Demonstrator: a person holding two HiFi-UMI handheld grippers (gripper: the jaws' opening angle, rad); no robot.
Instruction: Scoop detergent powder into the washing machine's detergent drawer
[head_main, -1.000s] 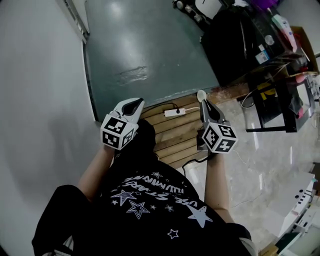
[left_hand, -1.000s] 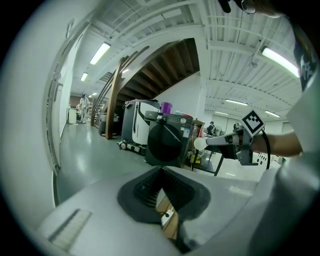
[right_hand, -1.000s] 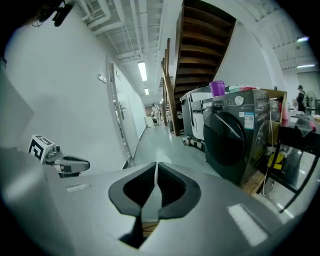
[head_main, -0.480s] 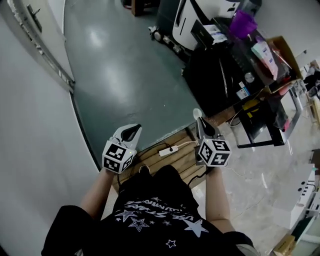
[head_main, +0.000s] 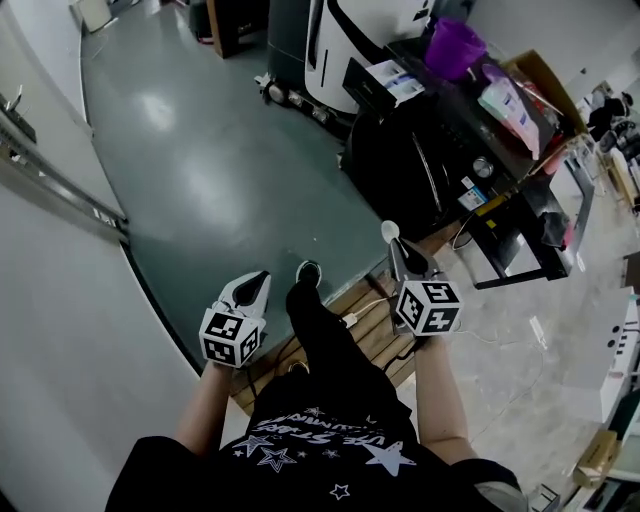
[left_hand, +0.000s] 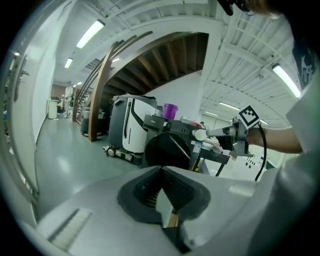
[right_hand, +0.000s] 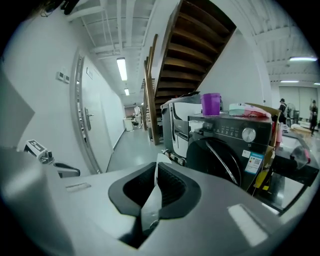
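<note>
The black front-loading washing machine (head_main: 425, 165) stands ahead to the right, also seen in the left gripper view (left_hand: 167, 149) and the right gripper view (right_hand: 222, 155). A purple container (head_main: 455, 45) and a white bag (head_main: 503, 100) sit on its top. My right gripper (head_main: 397, 252) is shut on a white scoop (head_main: 389, 231), bowl forward; its handle (right_hand: 150, 202) shows between the jaws. From the left gripper view the scoop (left_hand: 200, 134) sticks out of the right gripper (left_hand: 222, 131). My left gripper (head_main: 254, 284) is shut and holds nothing. Both are held at waist height, well short of the machine.
A white-and-black machine (head_main: 360, 30) stands beyond the washer. A wooden pallet (head_main: 375, 315) with a white power strip and cable lies underfoot. A white wall (head_main: 60, 300) with a rail runs along the left. A black rack (head_main: 530, 235) stands right of the washer; a staircase (right_hand: 192, 55) rises behind.
The person has walked forward, one foot now swung ahead over the pallet. The washer and things on it have come further into view. Both grippers keep their hold and height.
</note>
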